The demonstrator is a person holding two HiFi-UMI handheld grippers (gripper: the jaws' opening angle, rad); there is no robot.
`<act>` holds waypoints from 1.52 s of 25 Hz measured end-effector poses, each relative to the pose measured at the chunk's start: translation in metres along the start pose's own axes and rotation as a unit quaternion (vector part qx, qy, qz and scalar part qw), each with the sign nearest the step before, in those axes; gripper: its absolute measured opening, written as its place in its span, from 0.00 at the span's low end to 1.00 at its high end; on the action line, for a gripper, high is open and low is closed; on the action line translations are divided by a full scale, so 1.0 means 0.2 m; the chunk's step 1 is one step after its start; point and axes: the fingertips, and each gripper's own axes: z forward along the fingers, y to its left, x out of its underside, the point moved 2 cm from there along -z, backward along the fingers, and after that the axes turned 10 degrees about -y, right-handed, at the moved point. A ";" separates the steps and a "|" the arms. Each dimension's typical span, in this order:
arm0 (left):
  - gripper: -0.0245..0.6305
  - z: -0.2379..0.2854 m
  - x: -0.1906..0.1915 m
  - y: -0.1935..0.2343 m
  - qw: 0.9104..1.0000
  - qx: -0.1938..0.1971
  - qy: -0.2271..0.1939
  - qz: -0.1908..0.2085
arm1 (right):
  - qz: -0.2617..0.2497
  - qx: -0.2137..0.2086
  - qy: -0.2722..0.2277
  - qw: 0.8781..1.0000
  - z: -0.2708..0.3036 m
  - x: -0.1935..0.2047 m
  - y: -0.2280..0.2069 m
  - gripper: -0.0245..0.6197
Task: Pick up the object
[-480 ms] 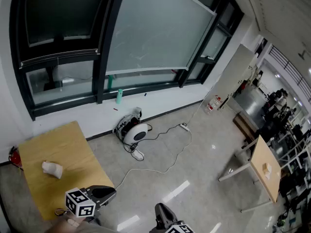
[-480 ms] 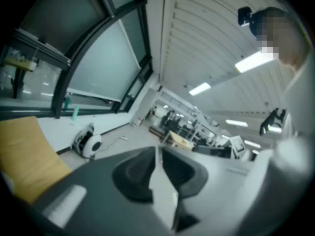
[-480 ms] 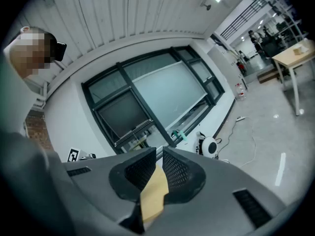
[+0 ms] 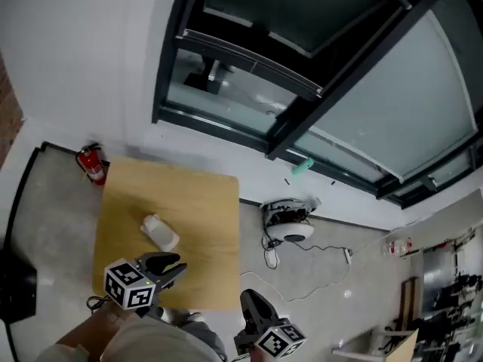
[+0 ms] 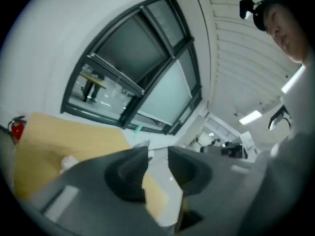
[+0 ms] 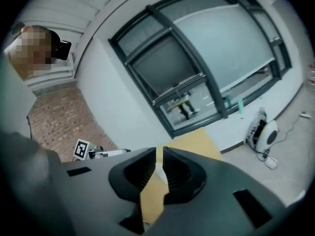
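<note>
A small white crumpled object [image 4: 160, 233] lies on the square wooden table [image 4: 200, 202]. In the head view my left gripper [image 4: 175, 265] hovers over the table's near part, just short of the object, its jaws slightly apart with nothing between them. In the left gripper view the same object [image 5: 68, 162] shows left of the left gripper [image 5: 157, 154]. My right gripper [image 4: 247, 302] hangs over the floor beside the table's near right corner, empty and shut. The right gripper view shows the right gripper [image 6: 159, 154] with its jaws almost touching and the table [image 6: 194, 142] beyond them.
A red fire extinguisher [image 4: 93, 164] stands by the wall at the table's far left corner. A white round device [image 4: 288, 229] with cables lies on the floor to the right. A teal bottle [image 4: 302, 167] sits under the large dark-framed window.
The head view has swung left, so the table now sits mid-left instead of bottom-left. My left gripper now reaches over the table, nearer the white object. Both grippers stay low in the picture.
</note>
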 end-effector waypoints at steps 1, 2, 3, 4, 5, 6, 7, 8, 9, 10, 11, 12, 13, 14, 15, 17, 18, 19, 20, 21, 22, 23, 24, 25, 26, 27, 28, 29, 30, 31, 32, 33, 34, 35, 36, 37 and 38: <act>0.21 -0.06 -0.01 0.08 0.999 -0.026 -0.011 -0.015 | -0.012 -0.030 0.032 0.999 0.14 0.03 0.05 0.08; 0.22 -0.12 -0.01 0.16 0.998 -0.052 -0.021 -0.028 | -0.024 -0.059 0.062 0.996 0.27 0.06 0.08 0.08; 0.23 -0.18 0.00 0.23 0.996 -0.077 -0.031 -0.039 | -0.038 -0.086 0.093 0.991 0.40 0.11 0.11 0.08; 0.24 -0.23 0.00 0.28 0.993 -0.102 -0.043 -0.048 | -0.056 -0.110 0.127 0.984 0.53 0.17 0.13 0.08; 0.24 -0.29 0.01 0.32 0.988 -0.128 -0.056 -0.058 | -0.077 -0.133 0.164 0.974 0.65 0.24 0.15 0.08; 0.25 -0.33 0.03 0.36 0.983 -0.155 -0.068 -0.069 | -0.100 -0.156 0.203 0.962 0.76 0.30 0.16 0.09; 0.25 -0.37 0.06 0.39 0.977 -0.181 -0.080 -0.080 | -0.122 -0.177 0.243 0.946 0.87 0.38 0.18 0.12; 0.26 -0.41 0.08 0.41 0.970 -0.206 -0.089 -0.089 | -0.142 -0.196 0.279 0.929 0.98 0.46 0.20 0.15; 0.26 -0.44 0.11 0.44 0.964 -0.228 -0.096 -0.095 | -0.160 -0.211 0.311 0.913 1.07 0.53 0.21 0.18; 0.26 -0.48 0.13 0.46 0.959 -0.246 -0.100 -0.099 | -0.176 -0.221 0.337 0.898 1.17 0.61 0.22 0.21; 0.26 -0.51 0.16 0.48 0.954 -0.261 -0.104 -0.103 | -0.194 -0.226 0.358 0.885 1.27 0.69 0.23 0.26; 0.26 -0.55 0.19 0.51 0.950 -0.273 -0.109 -0.109 | -0.213 -0.229 0.376 0.872 1.37 0.78 0.24 0.30; 0.26 -0.58 0.23 0.52 0.945 -0.283 -0.115 -0.117 | -0.236 -0.230 0.391 0.860 1.46 0.86 0.24 0.33; 0.26 -0.62 0.28 0.53 0.940 -0.294 -0.122 -0.126 | -0.263 -0.231 0.402 0.846 1.54 0.95 0.24 0.35; 0.26 -0.65 0.32 0.54 0.934 -0.304 -0.129 -0.135 | -0.297 -0.234 0.410 0.830 1.61 1.03 0.25 0.35; 0.26 -0.73 0.40 0.54 0.923 -0.324 -0.142 -0.151 | -0.389 -0.252 0.415 0.783 1.73 1.16 0.28 0.35; 0.26 -0.77 0.43 0.53 0.918 -0.332 -0.149 -0.158 | -0.444 -0.269 0.413 0.748 1.77 1.21 0.30 0.35; 0.26 -0.81 0.46 0.52 0.913 -0.340 -0.156 -0.164 | -0.498 -0.289 0.411 0.707 1.81 1.26 0.32 0.35; 0.26 -0.84 0.49 0.51 0.908 -0.347 -0.164 -0.171 | -0.546 -0.313 0.411 0.660 1.83 1.31 0.34 0.35; 0.26 -0.88 0.51 0.51 0.903 -0.353 -0.171 -0.178 | -0.587 -0.337 0.413 0.609 1.85 1.36 0.37 0.35; 0.26 -0.91 0.54 0.50 0.898 -0.357 -0.180 -0.185 | -0.623 -0.361 0.418 0.554 1.86 1.41 0.38 0.35; 0.26 -0.94 0.56 0.50 0.894 -0.359 -0.188 -0.192 | -0.652 -0.381 0.426 0.499 1.86 1.47 0.39 0.36; 0.26 -0.97 0.58 0.49 0.891 -0.361 -0.194 -0.196 | -0.671 -0.398 0.437 0.447 1.85 1.52 0.38 0.36; 0.26 -1.00 0.59 0.48 0.888 -0.364 -0.199 -0.198 | -0.679 -0.412 0.452 0.406 1.84 1.57 0.38 0.38; 0.26 -1.02 0.60 0.48 0.887 -0.366 -0.201 -0.198 | -0.676 -0.424 0.470 0.378 1.84 1.60 0.38 0.38; 0.26 -1.04 0.61 0.47 0.886 -0.369 -0.201 -0.197 | -0.668 -0.433 0.487 0.359 1.83 1.62 0.38 0.38; 0.26 -1.05 0.63 0.47 0.885 -0.371 -0.200 -0.196 | -0.659 -0.441 0.501 0.346 1.83 1.64 0.38 0.38; 0.26 -1.07 0.64 0.46 0.884 -0.373 -0.200 -0.197 | -0.654 -0.448 0.510 0.335 1.84 1.64 0.39 0.38; 0.26 -1.09 0.65 0.46 0.883 -0.375 -0.201 -0.198 | -0.652 -0.452 0.516 0.324 1.84 1.64 0.39 0.38; 0.26 -1.10 0.67 0.45 0.881 -0.376 -0.203 -0.201 | -0.653 -0.454 0.520 0.313 1.84 1.62 0.39 0.38; 0.26 -1.12 0.68 0.45 0.880 -0.377 -0.206 -0.203 | -0.655 -0.454 0.523 0.301 1.84 1.61 0.39 0.38; 0.26 -1.13 0.69 0.44 0.878 -0.378 -0.208 -0.205 | -0.661 -0.452 0.527 0.285 1.85 1.59 0.37 0.38; 0.26 -1.14 0.70 0.44 0.877 -0.379 -0.210 -0.207 | -0.668 -0.450 0.531 0.263 1.85 1.58 0.34 0.38; 0.26 -1.14 0.71 0.44 0.877 -0.379 -0.211 -0.208 | -0.678 -0.449 0.532 0.239 1.85 1.58 0.30 0.38; 0.26 -1.15 0.71 0.44 0.876 -0.379 -0.212 -0.209 | -0.685 -0.452 0.529 0.218 1.85 1.60 0.27 0.38; 0.26 -1.15 0.72 0.44 0.877 -0.378 -0.212 -0.209 | -0.687 -0.459 0.526 0.204 1.85 1.62 0.25 0.38; 0.26 -1.15 0.72 0.44 0.877 -0.376 -0.212 -0.209 | -0.684 -0.467 0.524 0.198 1.83 1.64 0.25 0.38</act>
